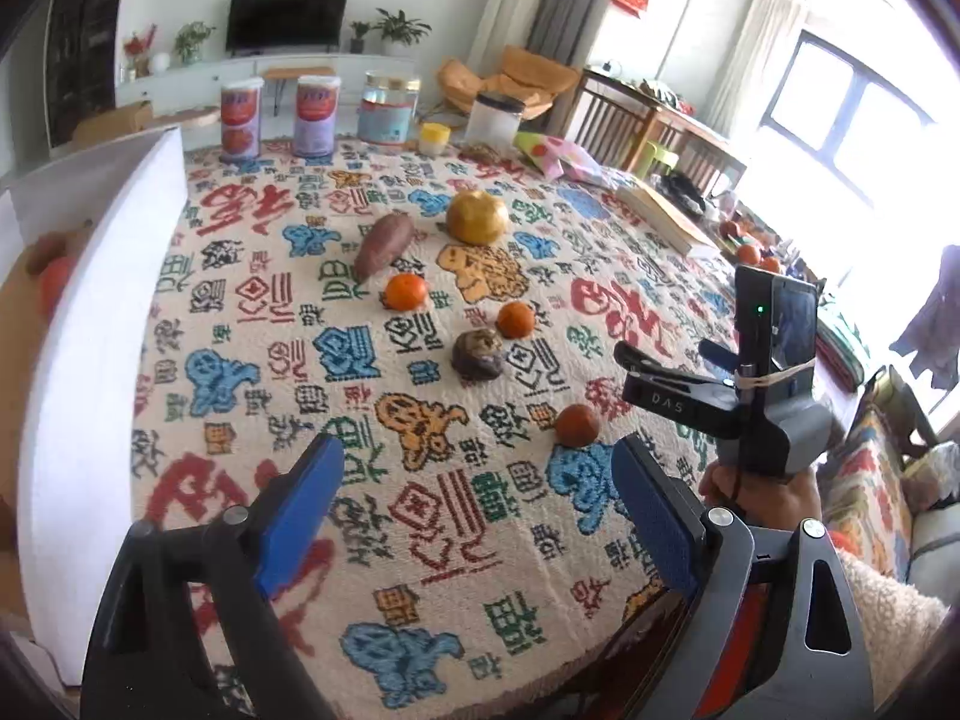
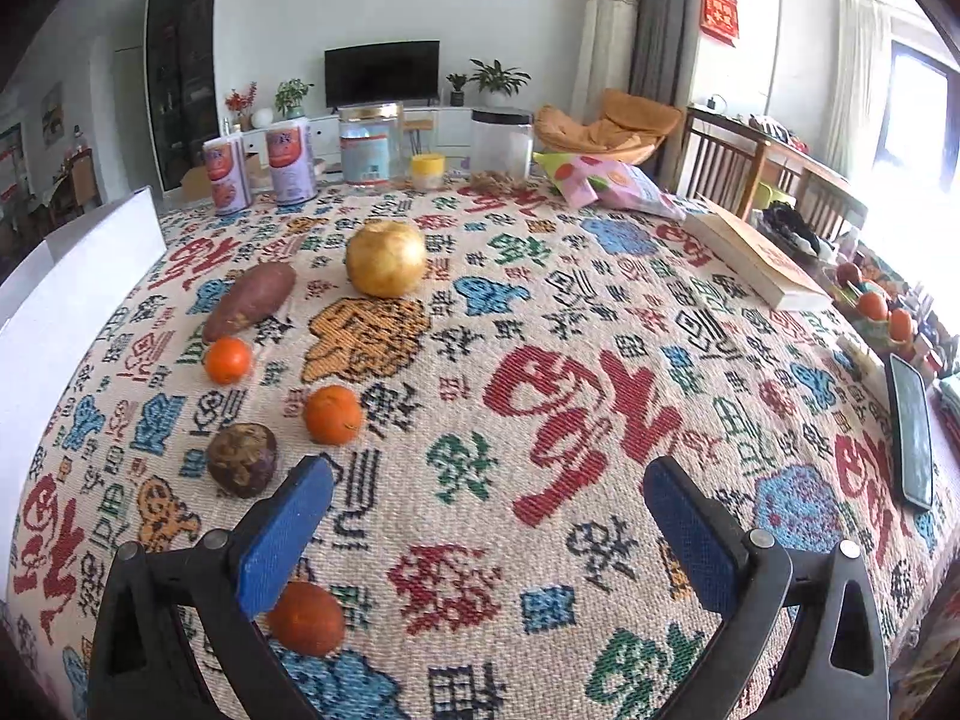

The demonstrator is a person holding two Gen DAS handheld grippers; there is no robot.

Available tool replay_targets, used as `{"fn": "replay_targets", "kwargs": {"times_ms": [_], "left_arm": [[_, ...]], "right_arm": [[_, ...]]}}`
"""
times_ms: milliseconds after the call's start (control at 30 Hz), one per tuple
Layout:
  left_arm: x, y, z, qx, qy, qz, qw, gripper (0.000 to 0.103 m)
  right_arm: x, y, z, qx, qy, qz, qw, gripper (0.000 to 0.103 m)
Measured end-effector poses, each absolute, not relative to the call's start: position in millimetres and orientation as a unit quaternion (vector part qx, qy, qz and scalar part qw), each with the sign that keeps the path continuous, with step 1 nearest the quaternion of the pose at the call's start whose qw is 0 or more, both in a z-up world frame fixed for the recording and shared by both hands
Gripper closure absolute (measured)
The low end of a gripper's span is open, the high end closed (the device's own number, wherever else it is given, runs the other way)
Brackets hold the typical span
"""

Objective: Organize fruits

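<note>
Both claws, left claw (image 1: 474, 507) and right claw (image 2: 489, 531), hung released, holding nothing; nearest orange (image 2: 306, 618) by the table's near edge looked round enough to roll off if nudged

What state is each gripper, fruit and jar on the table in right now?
Left gripper: open, empty.
Right gripper: open, empty.
Pear: upright, loose on cloth.
Sweet potato: lying flat.
Nearest orange: loose, ungripped.
Clear jar: lidded, upright.
Phone: flat, screen dark.
</note>
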State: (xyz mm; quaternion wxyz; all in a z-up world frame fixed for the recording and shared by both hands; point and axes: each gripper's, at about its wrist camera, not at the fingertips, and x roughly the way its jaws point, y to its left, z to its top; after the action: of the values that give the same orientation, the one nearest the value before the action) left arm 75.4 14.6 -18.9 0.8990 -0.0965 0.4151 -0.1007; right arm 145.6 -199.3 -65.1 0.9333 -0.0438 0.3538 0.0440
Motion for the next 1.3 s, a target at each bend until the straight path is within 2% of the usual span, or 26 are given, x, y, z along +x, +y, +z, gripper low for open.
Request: {"fn": "replay_targets", "kwargs": {"times_ms": [133, 200, 367, 533, 1300], "left_arm": [[111.8, -3.2, -56.9, -0.055, 0.425, -0.036, 0.903, 0.011], [127.4, 4.0, -72.0, -0.030, 0.423, 0.005, 0.906, 0.011], [149.3, 26.5, -106.0, -0.022, 0.437, 0.055, 0.898, 0.009], [150.7, 30.0, -106.0, -0.031, 0.445, 0.061, 0.893, 0.006], [152.3, 30.3, -108.0, -0.032, 0.447, 0.060, 0.892, 0.005]], "right_arm": [[145.9, -252.0, -80.3, 0.031, 0.370, 0.002, 0.928, 0.000], [145.1, -255.1, -78.1, 0.021, 0.358, -0.019, 0.933, 0.000], [162.6, -257.8, -97.6, 0.019, 0.413, -0.038, 0.910, 0.000], [166.3, -269.6, -107.0, 0.053, 0.428, -0.037, 0.901, 0.000], [166.8, -263.7, -108.3, 0.036, 0.435, -0.042, 0.899, 0.000]]}}
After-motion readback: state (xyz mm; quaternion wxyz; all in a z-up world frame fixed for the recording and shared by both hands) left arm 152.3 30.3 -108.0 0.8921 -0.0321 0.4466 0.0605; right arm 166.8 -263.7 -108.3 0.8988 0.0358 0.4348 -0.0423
